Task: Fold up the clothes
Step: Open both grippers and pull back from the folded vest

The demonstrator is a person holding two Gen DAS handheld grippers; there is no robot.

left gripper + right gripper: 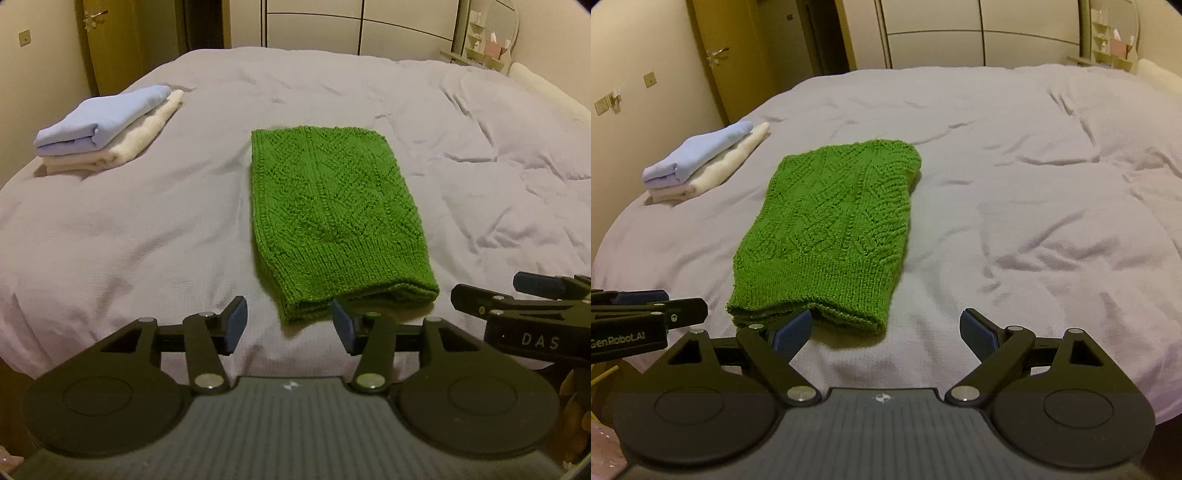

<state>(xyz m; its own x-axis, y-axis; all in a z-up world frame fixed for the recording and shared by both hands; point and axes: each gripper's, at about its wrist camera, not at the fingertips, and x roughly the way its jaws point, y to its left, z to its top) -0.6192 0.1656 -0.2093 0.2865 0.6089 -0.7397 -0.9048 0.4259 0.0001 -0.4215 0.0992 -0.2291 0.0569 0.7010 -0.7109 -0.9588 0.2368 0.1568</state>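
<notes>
The left gripper [290, 322] is seen at the lower centre of its own view with the jaws spread and nothing held between them; its right-hand pad [342, 325] lies at, and may touch, the near hem of the green knitted sweater [332, 206]. The right gripper [884, 334] is likewise released, its jaws spread wider; its left-hand pad [792, 334] overlaps the same hem in the picture, though contact cannot be confirmed.

The sweater is laid on the lilac bedcover [1034, 221] as a long, narrow, several-layered rectangle, running from the lower centre of each frame toward the middle. It is judged that the lengthwise folds are done and a crosswise fold remains. For that move, the layered near hem would need to be pinched by both grippers at its two corners and carried over toward the far end; slippage of the lower layers is the risk to be watched.

A stack of a folded pale-blue garment [107, 118] on a folded cream one [144, 140] is seen at the upper left, well apart from the sweater.
</notes>
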